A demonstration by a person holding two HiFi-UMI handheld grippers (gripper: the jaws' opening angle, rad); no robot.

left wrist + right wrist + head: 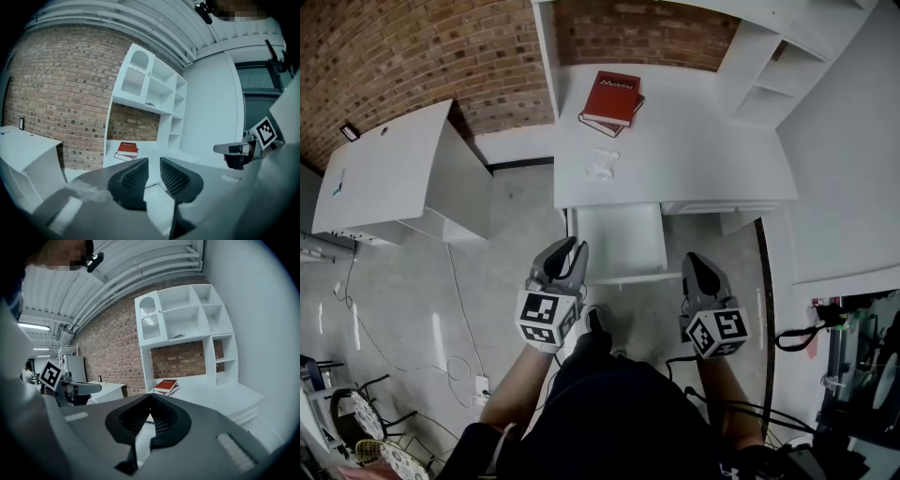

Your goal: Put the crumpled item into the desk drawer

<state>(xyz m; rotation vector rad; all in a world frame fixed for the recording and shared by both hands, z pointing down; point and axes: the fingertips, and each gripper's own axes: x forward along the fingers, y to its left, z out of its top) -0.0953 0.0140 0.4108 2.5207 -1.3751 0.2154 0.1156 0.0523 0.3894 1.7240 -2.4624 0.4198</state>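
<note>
Two grippers hang low before the desk, both empty: the left gripper [572, 251] has its jaws parted, the right gripper [693, 262] has its tips together. Just ahead, between them, the drawer [619, 242] stands pulled out. Beyond it, near the front edge of the desk top [712, 159], lies the crumpled item [602, 165], a small white lump with no clear long axis. It lies ahead and slightly right of the left gripper, which is nearer. The desk around it is bare, and the red book [612, 97] is well behind.
</note>
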